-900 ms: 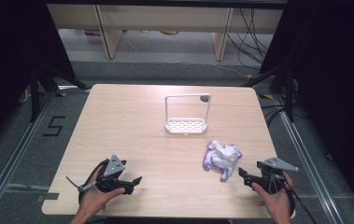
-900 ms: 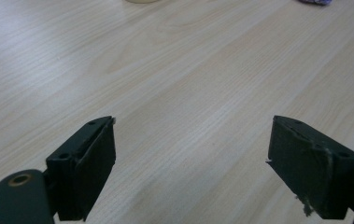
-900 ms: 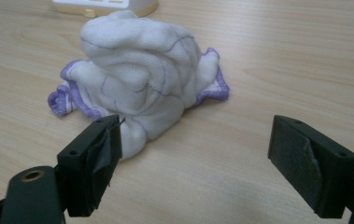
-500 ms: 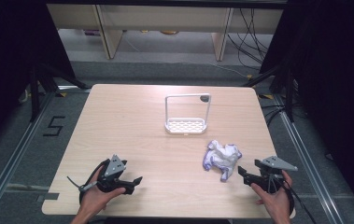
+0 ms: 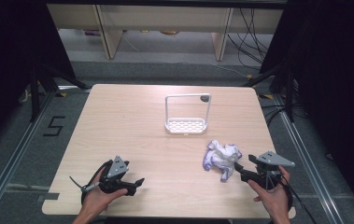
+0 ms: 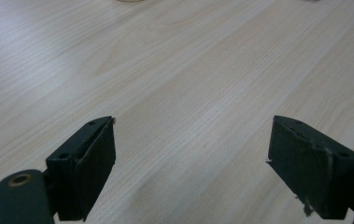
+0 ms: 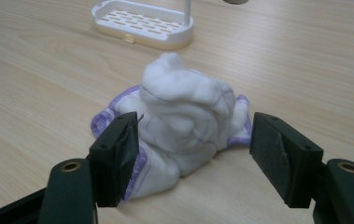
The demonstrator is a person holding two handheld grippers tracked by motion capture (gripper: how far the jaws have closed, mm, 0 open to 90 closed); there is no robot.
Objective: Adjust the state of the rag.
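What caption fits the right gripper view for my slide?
Open right gripper facing a crumpled white-and-purple cloth, white rack behind.

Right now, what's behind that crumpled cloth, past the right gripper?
Behind the crumpled cloth stands the white rack, apart from it on bare table. The cloth hides the tabletop under and just behind itself. The open right gripper has not closed on the cloth.

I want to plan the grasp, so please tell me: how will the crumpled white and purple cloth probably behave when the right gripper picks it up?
The cloth lies in a soft, crumpled heap, so it will probably sag and unfold when lifted. It looks light, likely easy to raise. The right gripper stands open around its near end; a pinch may catch only a few folds.
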